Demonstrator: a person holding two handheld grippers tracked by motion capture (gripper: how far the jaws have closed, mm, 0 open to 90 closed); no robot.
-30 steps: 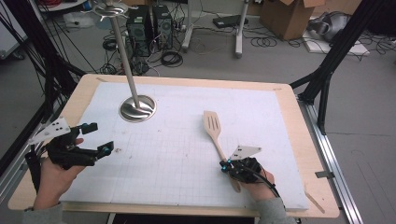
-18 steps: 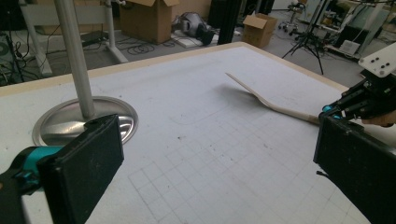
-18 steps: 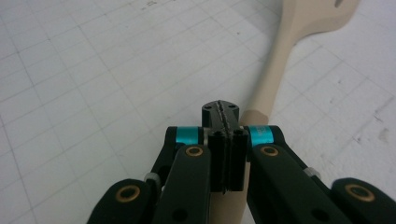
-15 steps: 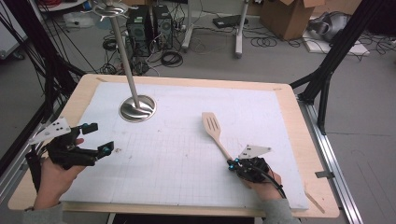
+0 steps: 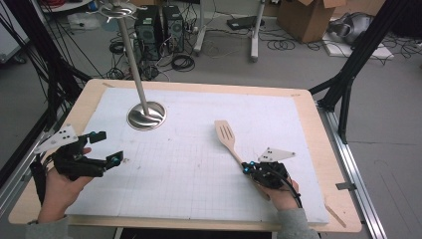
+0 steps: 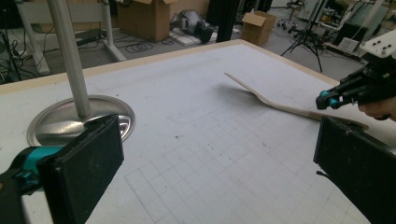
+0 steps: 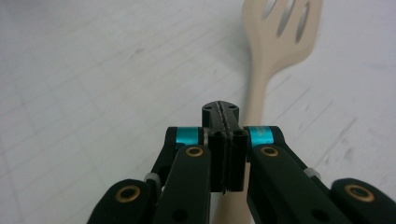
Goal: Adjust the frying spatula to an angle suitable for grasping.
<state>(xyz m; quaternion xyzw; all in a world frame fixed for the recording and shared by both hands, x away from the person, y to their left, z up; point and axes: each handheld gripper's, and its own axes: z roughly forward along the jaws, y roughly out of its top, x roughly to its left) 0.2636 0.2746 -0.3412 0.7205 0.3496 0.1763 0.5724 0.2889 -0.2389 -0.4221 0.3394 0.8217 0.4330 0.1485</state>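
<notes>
Right gripper (image 7: pixel 223 140), fingers shut thin on handle of slotted wooden spatula (image 5: pixel 226 135), blade ahead of fingertips, lifted off surface (image 5: pixel 189 164) w/ light, stiff, smooth wood best gripped mid-handle; left gripper (image 5: pixel 102 149) fingers wide open, nothing btwn.

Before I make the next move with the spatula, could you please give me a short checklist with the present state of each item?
1. Right gripper jaws shut: ok, they meet with no gap.
2. Spatula truly clamped: cannot tell; its handle runs under the shut jaws.
3. Left gripper open and empty: ok, jaws wide apart with nothing between them.
4. Left gripper apart from the metal stand: ok, there is a gap between them.
5. Mat between spatula and stand free of things: ok.
</notes>
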